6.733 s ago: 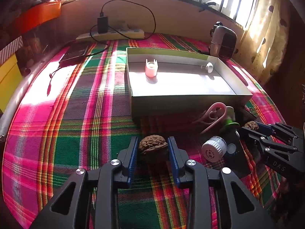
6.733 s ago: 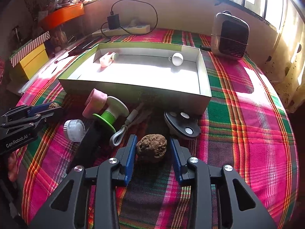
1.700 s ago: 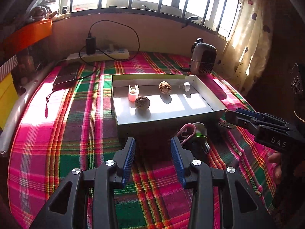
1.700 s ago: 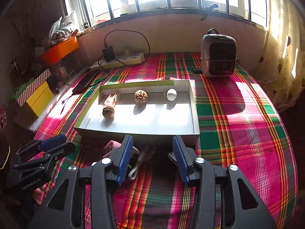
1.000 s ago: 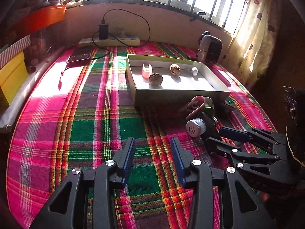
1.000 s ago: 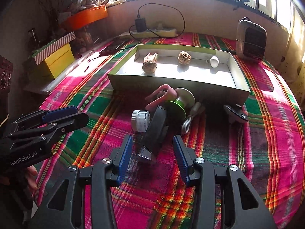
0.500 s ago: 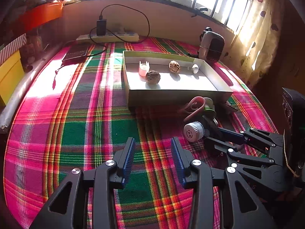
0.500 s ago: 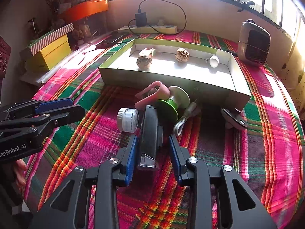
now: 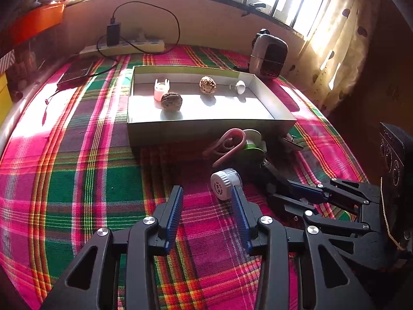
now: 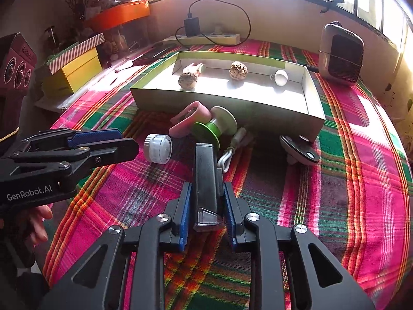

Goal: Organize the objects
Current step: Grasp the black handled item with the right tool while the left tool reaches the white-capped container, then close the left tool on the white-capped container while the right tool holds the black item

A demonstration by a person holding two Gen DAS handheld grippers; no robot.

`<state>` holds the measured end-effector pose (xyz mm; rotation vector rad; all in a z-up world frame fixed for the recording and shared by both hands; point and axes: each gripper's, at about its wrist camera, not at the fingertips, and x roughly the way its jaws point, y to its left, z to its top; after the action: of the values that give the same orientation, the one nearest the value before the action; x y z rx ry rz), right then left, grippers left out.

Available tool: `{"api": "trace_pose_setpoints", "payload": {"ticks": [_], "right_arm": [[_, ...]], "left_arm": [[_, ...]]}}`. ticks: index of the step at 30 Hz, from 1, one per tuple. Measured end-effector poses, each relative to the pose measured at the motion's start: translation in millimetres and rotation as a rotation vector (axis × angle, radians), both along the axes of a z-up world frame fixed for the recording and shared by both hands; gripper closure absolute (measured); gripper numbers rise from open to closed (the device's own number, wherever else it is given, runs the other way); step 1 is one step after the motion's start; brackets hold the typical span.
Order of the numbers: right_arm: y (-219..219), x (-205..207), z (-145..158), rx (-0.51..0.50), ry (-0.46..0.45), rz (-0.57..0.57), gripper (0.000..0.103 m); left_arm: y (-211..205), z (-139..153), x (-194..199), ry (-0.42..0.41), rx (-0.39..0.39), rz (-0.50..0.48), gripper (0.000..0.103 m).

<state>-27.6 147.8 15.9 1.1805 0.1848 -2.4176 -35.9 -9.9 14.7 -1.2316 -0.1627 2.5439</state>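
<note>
Since the frames a second back, dropped lower and nearer the clutter on both sides, jaws narrowed on the right. From the left wrist view: left gripper (image 9: 206, 206) wide and holding nothing, hovering over plaid cloth (image 9: 77, 180) at lower centre, white-capped jar (image 9: 224, 184) just beside its right-hand finger; right gripper (image 9: 281, 188) reaching in from the lower right. Grey tray (image 9: 206, 129) at upper centre, carrying two walnuts (image 9: 171, 100), a pink cup (image 9: 161, 91) and a small white piece (image 9: 240, 86). From the right wrist view: right gripper (image 10: 206, 206) closing around a long black case (image 10: 206, 180) at lower centre, pads flanking its near end, full contact hard to confirm. Likely risk: gripped so near one end, could tip or slide out on lifting; far end could also nudge the green spool (image 10: 210, 129) and pink clip (image 10: 191, 118) lying against the tray's front wall.
</note>
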Motion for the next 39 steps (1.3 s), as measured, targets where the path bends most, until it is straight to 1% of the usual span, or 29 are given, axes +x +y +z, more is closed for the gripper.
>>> {"api": "trace_pose_setpoints", "payload": {"ticks": [9,16,35,38,39], "right_arm": [[34,7,2,0.006,-0.005,-0.033,0.078],[55,2,2,0.020,0.003,-0.076,0.078],[56,-9,1,0.011,0.005,-0.094,0.078],[56,-9,1,0.012,0.006,-0.094,0.078],[56,-9,1,0.012,0.006,-0.094,0.078]], "left_arm": [[17,-6,-12,-0.020,-0.020,-0.006,0.066],[22,-11,-21,-0.035,-0.048,0.010,0.066],[23,-12,-31,-0.009,-0.066,0.006,0.066],[24,-12,-30,0.000,-0.081,0.009,0.069],[24,-13,-30,0.003,-0.089,0.011,0.072]]}}
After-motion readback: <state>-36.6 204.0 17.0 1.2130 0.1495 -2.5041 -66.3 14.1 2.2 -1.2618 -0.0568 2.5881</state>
